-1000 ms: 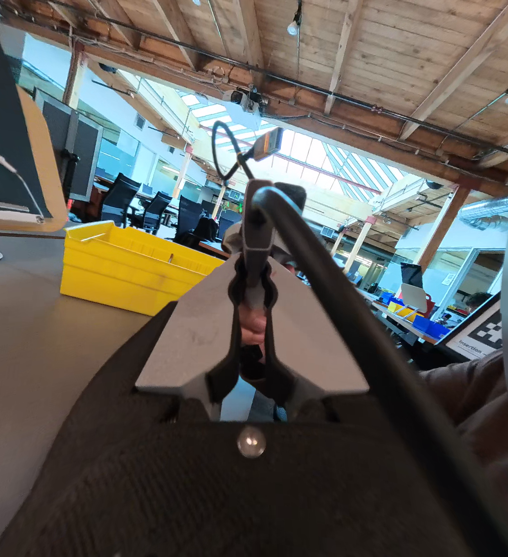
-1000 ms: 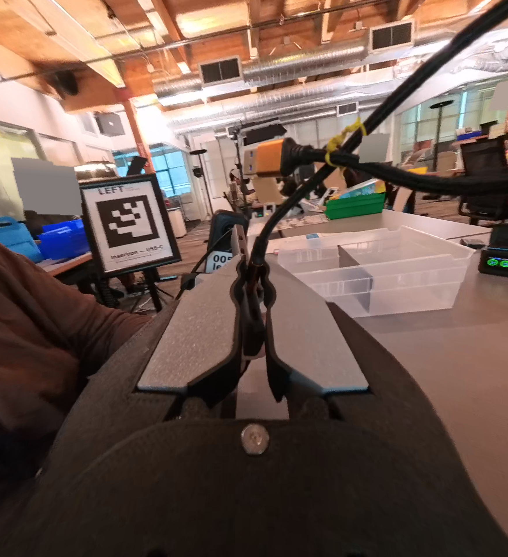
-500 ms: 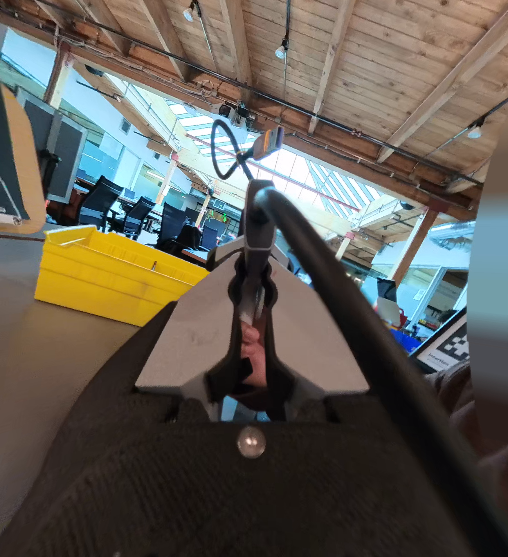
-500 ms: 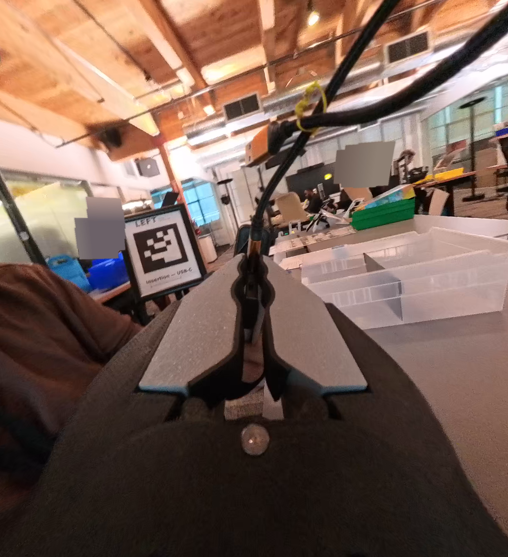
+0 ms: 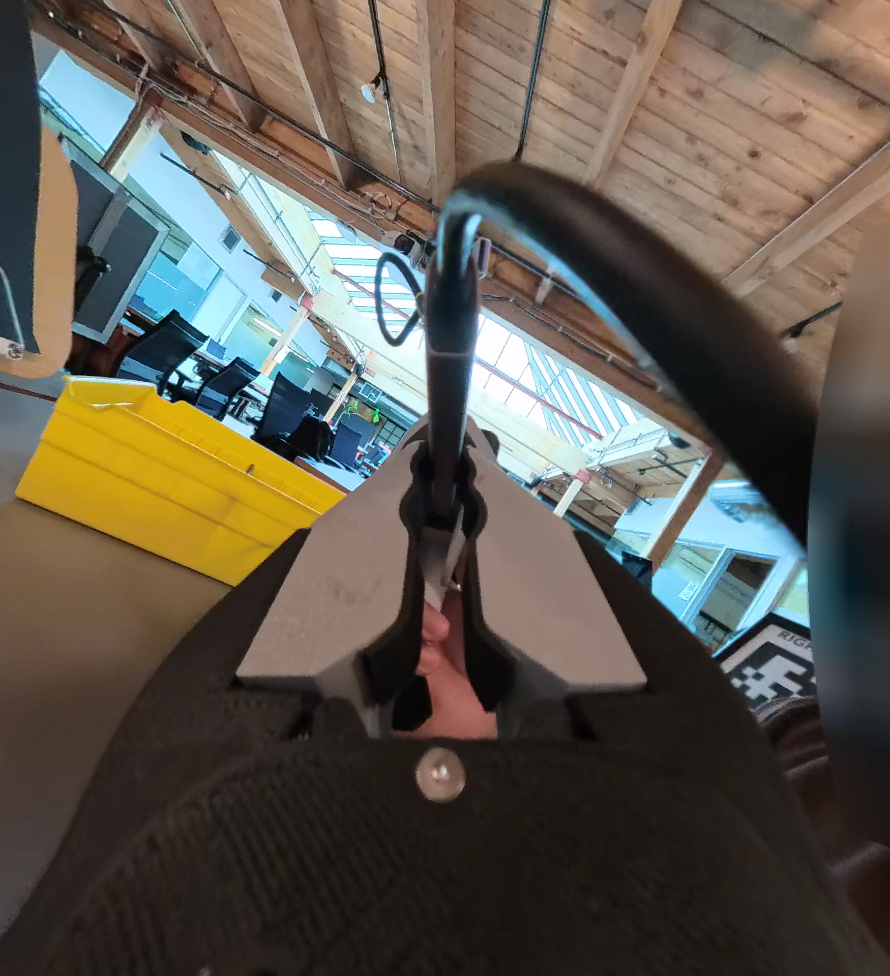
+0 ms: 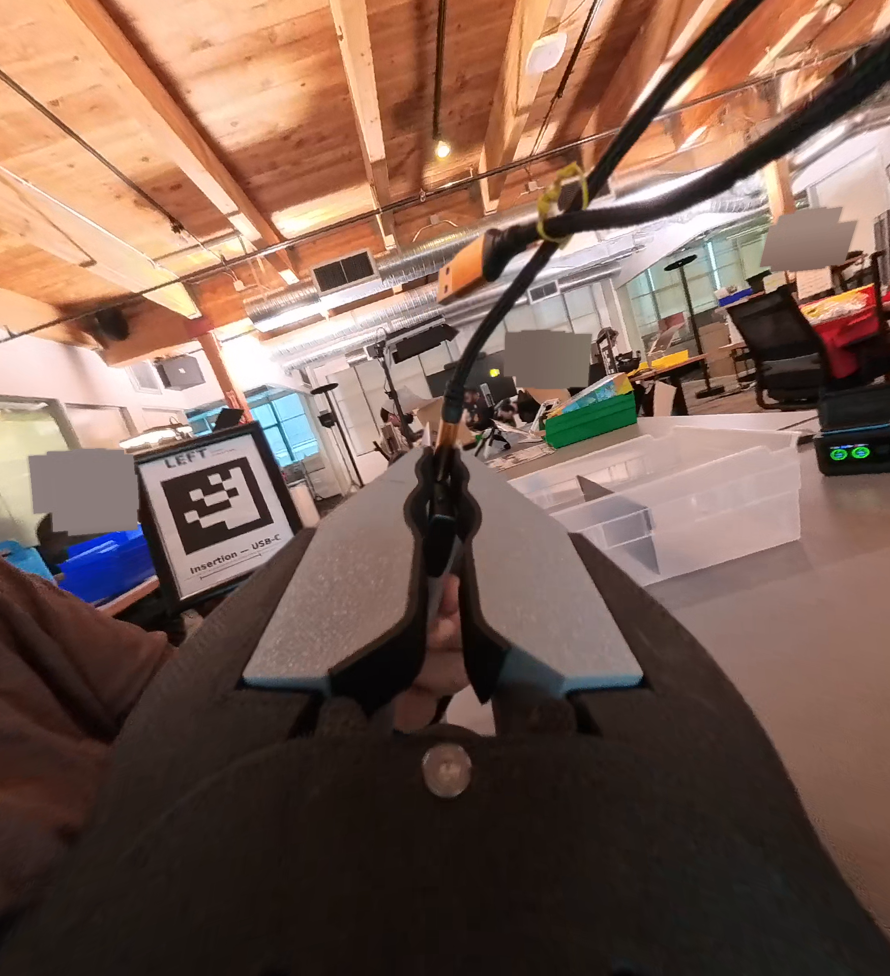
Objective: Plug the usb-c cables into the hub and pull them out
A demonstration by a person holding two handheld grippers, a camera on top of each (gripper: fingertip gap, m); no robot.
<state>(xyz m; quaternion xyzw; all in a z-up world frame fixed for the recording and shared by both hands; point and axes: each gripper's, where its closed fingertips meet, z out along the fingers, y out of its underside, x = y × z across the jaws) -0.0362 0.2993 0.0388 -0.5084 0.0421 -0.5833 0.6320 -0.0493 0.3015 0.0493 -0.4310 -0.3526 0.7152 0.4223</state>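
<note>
**Operator:** My left tongs (image 5: 443,496) are pinched tight on what I take for the hub (image 5: 440,560), a thin grey slab edge-on between the pads, with its stiff black lead (image 5: 643,317) arching up and over to the right. My right tongs (image 6: 445,491) are clamped narrow on the usb-c cable (image 6: 490,338) at its plug, just behind the gold collar.

**Spotter:** How will it handle?

**Operator:** Light, I judge. The plug body is rigid, so that is the place to hold; the braided cord above it is springy and would steer the tip if I gripped higher. The hub looks smooth and could twist in the pads (I cannot see the port itself).

**Spotter:** Room to move?

**Operator:** Both tools are raised off the desk (image 6: 802,634). The clear bin (image 6: 696,507) sits toward its far side in the right view, the yellow bin (image 5: 168,465) toward the far left in the other, both well apart from the tongs. The orange plug (image 6: 464,269) tied to the cord dangles overhead and may snag.
</note>
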